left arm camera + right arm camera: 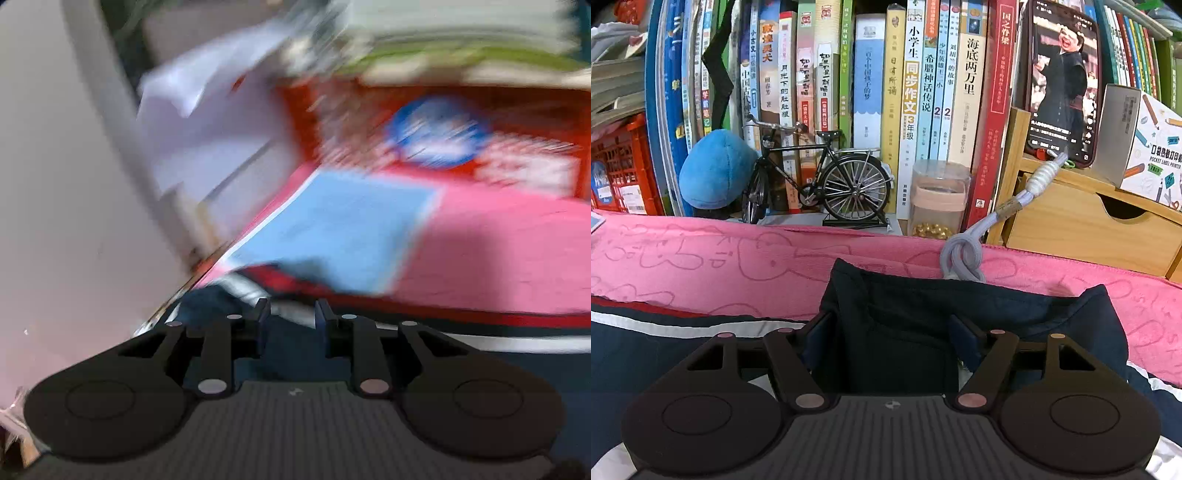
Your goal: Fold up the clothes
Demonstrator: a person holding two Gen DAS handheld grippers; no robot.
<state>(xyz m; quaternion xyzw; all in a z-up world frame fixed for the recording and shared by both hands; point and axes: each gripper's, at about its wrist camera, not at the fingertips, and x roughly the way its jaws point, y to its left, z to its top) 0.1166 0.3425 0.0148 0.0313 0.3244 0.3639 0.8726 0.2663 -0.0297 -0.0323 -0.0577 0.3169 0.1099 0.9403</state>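
item: dark navy garment [908, 325], striped white and red, laid on a pink towel [701, 266] over the tabletop, before a row of books [908, 85].
right gripper [890, 347]: spread wide astride a raised fold, pads not seen pressing.
left gripper [291, 314]: narrowly parted, nothing pinched, low over the striped hem; view blurred.
risks: fold is missed or only 1 layer caught; phone cord [964, 258] lying on the cloth is dragged; model bicycle [820, 181] is toppled.

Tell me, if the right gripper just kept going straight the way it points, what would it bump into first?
Most likely the dark navy garment: its raised fold already sits between the open jaws of the right gripper. Past that lies the pink towel, then the shelf of books, though depth is hard to judge here.
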